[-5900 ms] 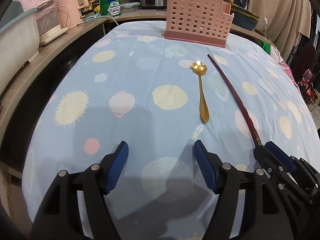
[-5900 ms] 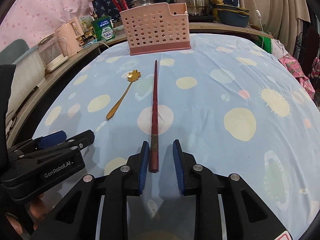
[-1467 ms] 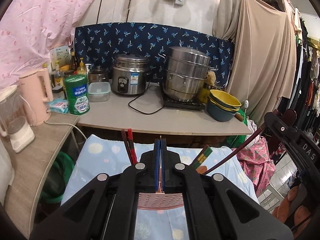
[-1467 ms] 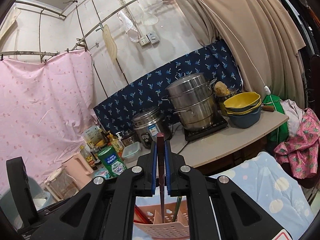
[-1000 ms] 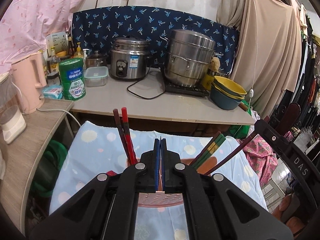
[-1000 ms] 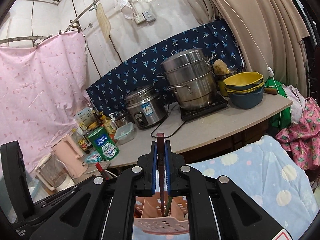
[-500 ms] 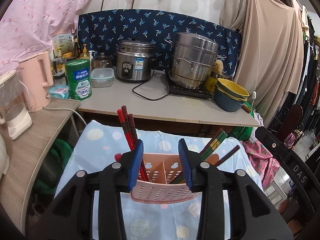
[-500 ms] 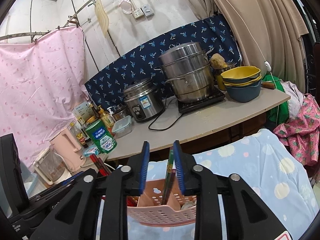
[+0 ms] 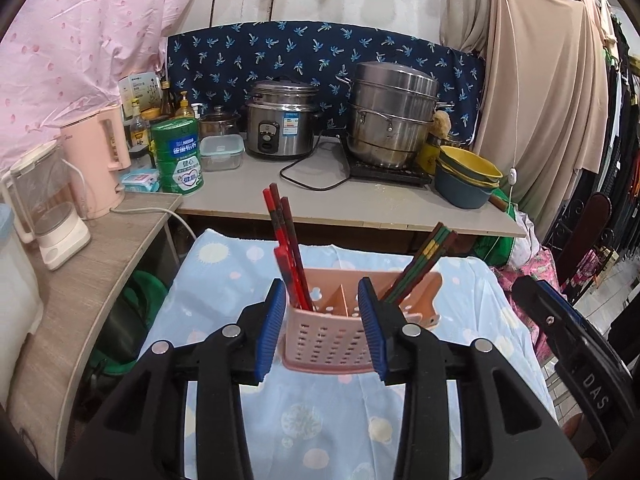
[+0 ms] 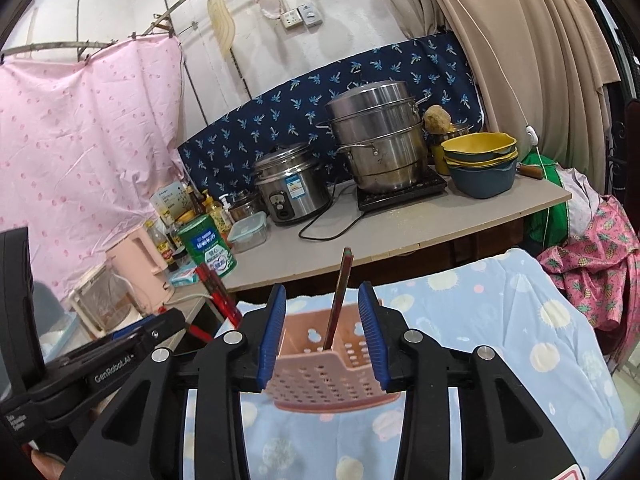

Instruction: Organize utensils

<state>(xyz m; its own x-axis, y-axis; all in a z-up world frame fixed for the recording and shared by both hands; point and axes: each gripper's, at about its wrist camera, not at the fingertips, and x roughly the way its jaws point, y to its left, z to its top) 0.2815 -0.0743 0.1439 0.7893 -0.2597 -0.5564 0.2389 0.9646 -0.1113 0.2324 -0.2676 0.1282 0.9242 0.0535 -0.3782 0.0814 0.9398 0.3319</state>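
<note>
My left tool (image 9: 322, 326) stands wide apart and grips nothing; its blue pads (image 9: 271, 330) frame the pink utensil basket (image 9: 332, 340) without touching it. My right tool (image 10: 322, 330) is just as wide and empty, hovering over the same basket on the blue spotted tabletop (image 9: 320, 420). In the basket's left compartment stand the red chopsticks (image 9: 286, 240), leaning left; the dark green-banded chopsticks (image 9: 424, 260) lean right from the right compartment. From the right wrist view one dark chopstick (image 10: 340, 296) rises between my fingers, though which compartment it sits in I cannot quite tell. The left tool's body reads "GenRobot.AI" (image 10: 114, 366); the right one shows "DAS" (image 9: 596, 392). The green can (image 9: 179, 156) carries Chinese lettering too small to read.
</note>
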